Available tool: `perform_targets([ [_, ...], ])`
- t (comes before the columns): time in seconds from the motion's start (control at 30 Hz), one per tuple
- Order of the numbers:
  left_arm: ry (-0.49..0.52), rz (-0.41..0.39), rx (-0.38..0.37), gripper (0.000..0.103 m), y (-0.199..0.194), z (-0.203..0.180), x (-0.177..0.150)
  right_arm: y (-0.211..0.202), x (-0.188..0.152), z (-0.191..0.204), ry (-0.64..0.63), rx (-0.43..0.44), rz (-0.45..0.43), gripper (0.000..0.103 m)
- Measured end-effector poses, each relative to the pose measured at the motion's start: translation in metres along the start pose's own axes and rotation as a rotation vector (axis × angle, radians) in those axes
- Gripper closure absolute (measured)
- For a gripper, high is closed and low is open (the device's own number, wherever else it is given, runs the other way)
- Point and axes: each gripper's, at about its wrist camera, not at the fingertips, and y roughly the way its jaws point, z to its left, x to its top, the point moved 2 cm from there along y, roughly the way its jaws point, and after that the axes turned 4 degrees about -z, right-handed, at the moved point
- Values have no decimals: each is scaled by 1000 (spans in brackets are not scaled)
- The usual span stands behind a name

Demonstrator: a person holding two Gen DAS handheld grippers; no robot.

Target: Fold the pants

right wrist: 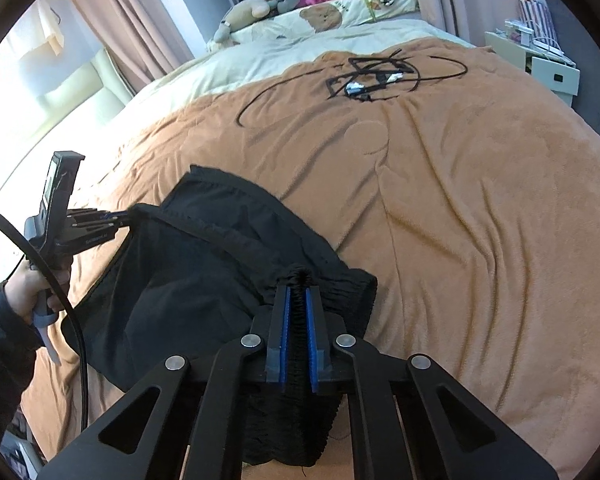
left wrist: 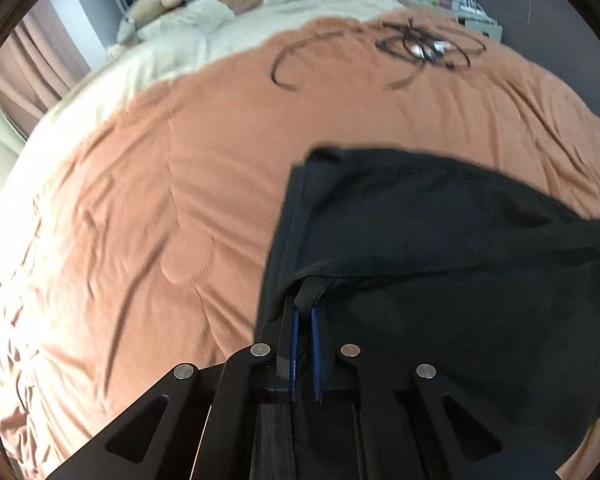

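- My left gripper [left wrist: 304,312] is clamped on a hem of the black pants [left wrist: 440,260]; my right gripper [right wrist: 296,292] pinches the gathered waistband.
- The pants hang over the orange blanket [right wrist: 480,200].
- Grasping is done; next I'd judge lifting evenly and laying one half over the other.

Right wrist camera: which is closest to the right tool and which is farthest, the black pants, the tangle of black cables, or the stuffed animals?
1. The black pants: pinched in the right tool, at the near edge of the bed.
2. The tangle of black cables: farther up, in the middle of the orange blanket.
3. The stuffed animals: farthest, at the head of the bed.
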Motion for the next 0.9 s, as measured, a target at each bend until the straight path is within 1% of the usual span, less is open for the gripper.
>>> perform_targets([
  [0.13, -29, -42, 16, 98, -6, 5, 31, 0, 1, -3, 22, 9, -20, 99],
  [0.3, -29, -63, 36, 98, 2, 0, 63, 4, 2, -11, 58, 9, -38, 99],
  [0.4, -28, -66, 30, 98, 11, -3, 76, 7, 3, -15, 73, 7, -42, 99],
  [0.53, -23, -61, 31, 98, 23, -7, 84, 12, 4, -21, 96, -3, -49, 99],
  [0.63, -37, -56, 22, 98, 36, -8, 88, 14, 5, -25, 117, -16, -60, 99],
  [0.8, -41, -36, 14, 97, 55, -12, 90, 23, 5, -29, 131, -59, -65, 100],
  [0.9, -48, 35, 15, 87, 73, -15, 87, 30, 5, -35, 144, -144, -50, 99],
])
